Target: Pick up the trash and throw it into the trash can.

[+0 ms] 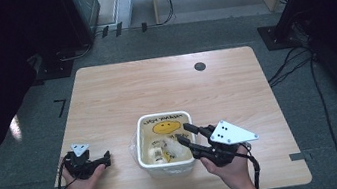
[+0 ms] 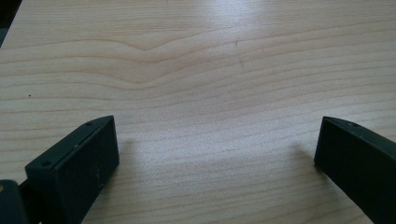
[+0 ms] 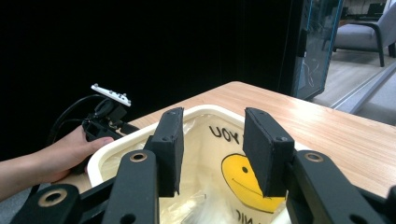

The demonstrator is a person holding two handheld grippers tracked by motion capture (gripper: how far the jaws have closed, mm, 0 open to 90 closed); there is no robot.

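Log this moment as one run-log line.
left gripper: open, low over bare table | right gripper: open, empty, over white tub | tub: lined with smiley bag

Overhead and claw cameras share the table (image 1: 106, 98).

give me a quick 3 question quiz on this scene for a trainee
1. True or false: the left gripper rests on the table with its jaws spread.
2. Where is the right gripper? A) over the tub B) off the table C) by the far edge
3. Fill in: the tub's liner shows a yellow ____ face.

Key: 1 true; 2 A; 3 smiley
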